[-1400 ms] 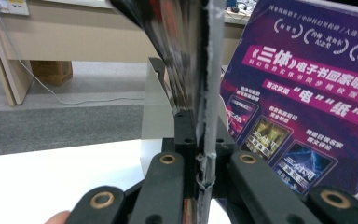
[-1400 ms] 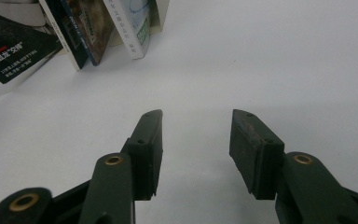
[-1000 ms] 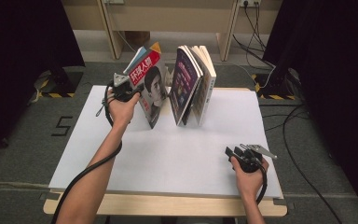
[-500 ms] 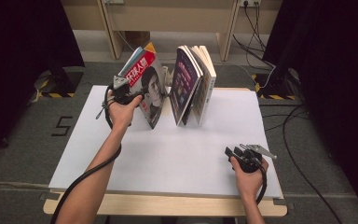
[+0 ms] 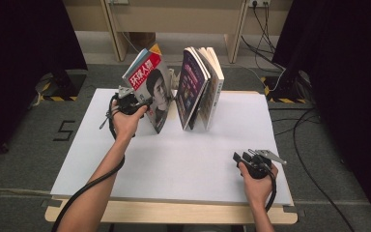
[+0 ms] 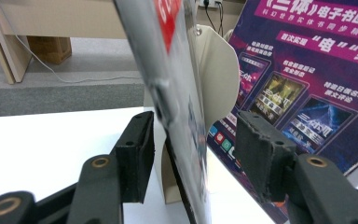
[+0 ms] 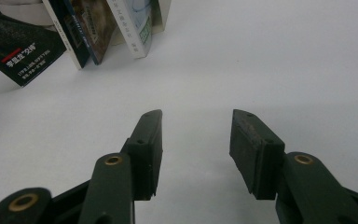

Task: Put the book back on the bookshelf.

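Note:
A red-topped magazine (image 5: 149, 87) with a portrait cover stands tilted on the white table (image 5: 212, 150), leaning left. My left gripper (image 5: 137, 104) is at its left edge. In the left gripper view the magazine's edge (image 6: 177, 93) runs between the jaws of the left gripper (image 6: 195, 120), which have just been opening; the pads stand apart from it on the right side. A purple-covered book (image 5: 191, 87) leans with other books to its right. My right gripper (image 5: 239, 157) rests open near the front right of the table, nothing between the jaws of the right gripper (image 7: 196, 114).
A white bookend (image 6: 219, 79) stands behind the magazine, next to the purple cover (image 6: 298, 93). The books (image 7: 121, 28) and magazine (image 7: 23, 51) stand far ahead of the right gripper. Cables and wooden furniture legs lie on the floor beyond the table.
The left gripper's jaws have spread apart around the magazine's edge, and the magazine has tipped slightly more upright. The right hand has not moved.

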### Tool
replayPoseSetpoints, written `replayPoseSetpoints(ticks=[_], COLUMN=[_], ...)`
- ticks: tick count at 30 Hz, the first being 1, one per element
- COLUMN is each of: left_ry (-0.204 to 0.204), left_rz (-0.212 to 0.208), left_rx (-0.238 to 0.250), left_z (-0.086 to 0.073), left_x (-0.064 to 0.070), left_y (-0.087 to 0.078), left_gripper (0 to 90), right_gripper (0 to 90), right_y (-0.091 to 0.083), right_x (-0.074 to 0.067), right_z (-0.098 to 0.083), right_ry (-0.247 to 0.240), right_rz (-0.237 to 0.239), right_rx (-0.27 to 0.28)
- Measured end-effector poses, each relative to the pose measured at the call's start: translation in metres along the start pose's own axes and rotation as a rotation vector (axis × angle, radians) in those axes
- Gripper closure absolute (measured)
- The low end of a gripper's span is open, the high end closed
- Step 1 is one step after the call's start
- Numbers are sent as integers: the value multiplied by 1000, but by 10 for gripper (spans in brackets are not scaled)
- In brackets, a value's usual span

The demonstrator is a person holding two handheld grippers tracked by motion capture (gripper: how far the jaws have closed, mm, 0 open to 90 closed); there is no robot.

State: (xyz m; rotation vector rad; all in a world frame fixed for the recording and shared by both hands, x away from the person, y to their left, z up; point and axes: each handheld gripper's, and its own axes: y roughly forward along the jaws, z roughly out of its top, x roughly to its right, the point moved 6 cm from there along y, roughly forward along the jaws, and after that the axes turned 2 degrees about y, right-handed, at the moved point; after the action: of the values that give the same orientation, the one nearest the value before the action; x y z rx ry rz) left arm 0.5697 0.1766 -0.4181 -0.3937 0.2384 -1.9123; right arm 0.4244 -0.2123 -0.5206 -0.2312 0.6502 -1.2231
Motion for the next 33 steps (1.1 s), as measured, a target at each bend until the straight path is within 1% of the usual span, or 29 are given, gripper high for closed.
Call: replayPoseSetpoints(ticks=[9,12,14,15,16,19,20,21,24,25,26,27,28,33], left_ry=[-5,-23,-29,-27,-23,-21,-27,-23,-36,-36,-33,-33,-31,-31], left_rz=[0,8,21,17,16,17,26,28,29,29,30,30,27,19], left_rx=[-21,-31,-40,-47,-49,-55,-58,-59,-70,-70,-78,-78,-86,-96], left_z=[-8,-10,-12,-14,-15,-17,-19,-20,-26,-26,-30,-30,-33,-41], left_x=[-4,-5,-7,-7,-7,-7,-9,-10,-13,-13,-15,-15,-16,-18], left_y=[-7,-11,-14,-15,-17,-19,-23,-25,-30,-30,-34,-34,-38,-46], left_gripper=[431,419,408,403,399,389,375,370,351,349,347,345,342,337], right_gripper=[549,549,549,549,549,548,549,549,549,549,549,549,549,549], right_y=[0,0,0,-1,-1,-1,-2,-2,-2,-2,-2,-2,-2,-2], right_x=[-1,0,-1,-1,0,0,-1,-1,0,0,0,0,0,0], right_z=[0,0,0,0,1,1,1,1,1,1,1,1,1,2], right_ry=[0,-5,0,1,-8,-5,-4,-3,-6,-6,-3,-4,-5,-5], right_rz=[0,-2,-2,-2,-5,-2,-3,-3,-1,-1,-2,-2,-1,-2], right_rx=[1,2,0,-1,4,4,4,6,6,6,7,7,7,9])
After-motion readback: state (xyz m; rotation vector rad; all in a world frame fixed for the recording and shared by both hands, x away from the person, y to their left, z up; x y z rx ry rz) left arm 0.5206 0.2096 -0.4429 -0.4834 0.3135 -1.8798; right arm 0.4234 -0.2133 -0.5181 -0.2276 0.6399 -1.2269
